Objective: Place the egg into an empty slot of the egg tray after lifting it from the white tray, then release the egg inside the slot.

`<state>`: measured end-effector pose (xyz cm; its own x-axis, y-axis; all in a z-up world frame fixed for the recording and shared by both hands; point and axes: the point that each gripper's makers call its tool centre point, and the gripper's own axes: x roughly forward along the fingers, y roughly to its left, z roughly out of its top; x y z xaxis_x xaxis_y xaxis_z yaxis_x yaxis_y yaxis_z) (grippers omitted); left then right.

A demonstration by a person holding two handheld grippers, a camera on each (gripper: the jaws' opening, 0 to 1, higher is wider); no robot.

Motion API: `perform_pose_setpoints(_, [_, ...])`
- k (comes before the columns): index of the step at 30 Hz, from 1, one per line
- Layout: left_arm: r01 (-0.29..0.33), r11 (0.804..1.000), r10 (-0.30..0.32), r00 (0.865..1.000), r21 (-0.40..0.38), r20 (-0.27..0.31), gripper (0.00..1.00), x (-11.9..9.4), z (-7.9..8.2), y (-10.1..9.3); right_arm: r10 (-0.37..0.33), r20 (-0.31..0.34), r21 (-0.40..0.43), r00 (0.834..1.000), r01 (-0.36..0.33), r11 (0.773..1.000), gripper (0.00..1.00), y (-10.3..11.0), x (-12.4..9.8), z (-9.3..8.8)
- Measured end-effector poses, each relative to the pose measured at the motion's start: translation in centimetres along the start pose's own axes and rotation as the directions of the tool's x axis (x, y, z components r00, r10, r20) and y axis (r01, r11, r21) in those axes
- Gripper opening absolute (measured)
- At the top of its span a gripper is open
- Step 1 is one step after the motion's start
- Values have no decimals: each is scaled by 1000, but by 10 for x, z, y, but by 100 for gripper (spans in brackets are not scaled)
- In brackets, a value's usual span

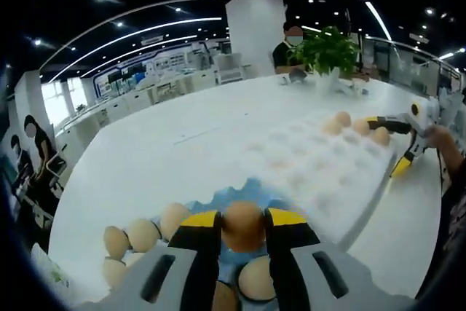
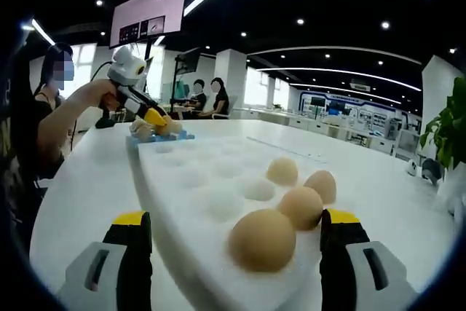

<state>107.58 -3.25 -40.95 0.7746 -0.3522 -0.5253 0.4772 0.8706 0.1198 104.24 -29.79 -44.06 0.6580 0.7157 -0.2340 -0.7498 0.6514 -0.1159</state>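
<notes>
left tool (image 1: 243,225) pinching an egg (image 1: 242,226) between yellow-tipped jaws, just above the blue egg tray (image 1: 234,196) at the near edge of the bench (image 1: 175,143). more eggs (image 1: 143,234) sitting in slots of the blue tray to the left of the jaws, another one (image 1: 256,279) low between them. beyond, a white tray (image 1: 320,169) lying flat on the bench, with a few eggs (image 1: 358,127) clustered at its far corner. right tool (image 1: 389,147) seen at that far corner, held by a hand (image 1: 440,136). potted plant (image 1: 328,52) standing at the far end of the bench.

right tool (image 2: 237,234) spread wide, jaws straddling the near corner of the white tray (image 2: 196,187), not gripping anything. four eggs (image 2: 263,239) resting in the tray's near slots, between the jaws but not touched. across the tray, left tool (image 2: 159,120) tilted down over the blue tray (image 2: 156,136), held by a hand (image 2: 102,92). people seated in the background.
</notes>
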Motion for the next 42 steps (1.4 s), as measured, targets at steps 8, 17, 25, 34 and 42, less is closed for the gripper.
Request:
perform_pose_setpoints(8, [-6,999,8,998,32,-65,24,4,-11,3,-2,0,-2,1000,2,1000,100,0,1,0])
perform_pose_setpoints(17, [-11,998,16,996,69,-84,22,6,-12,2,-3,2,0,1000,3,1000,100,0,0,0])
perform_pose_setpoints(25, [-39,993,48,996,107,-78,33,2,-8,3,-3,8,2,1000,3,1000,100,-1,0,0])
perform_pose_setpoints(34, [15,990,-5,998,140,-69,39,-1,7,-20,0,12,6,1000,0,1000,100,-1,0,1])
perform_pose_setpoints(42, [64,985,-56,997,160,-54,40,1,19,-34,2,18,12,1000,-2,1000,100,-1,-1,1])
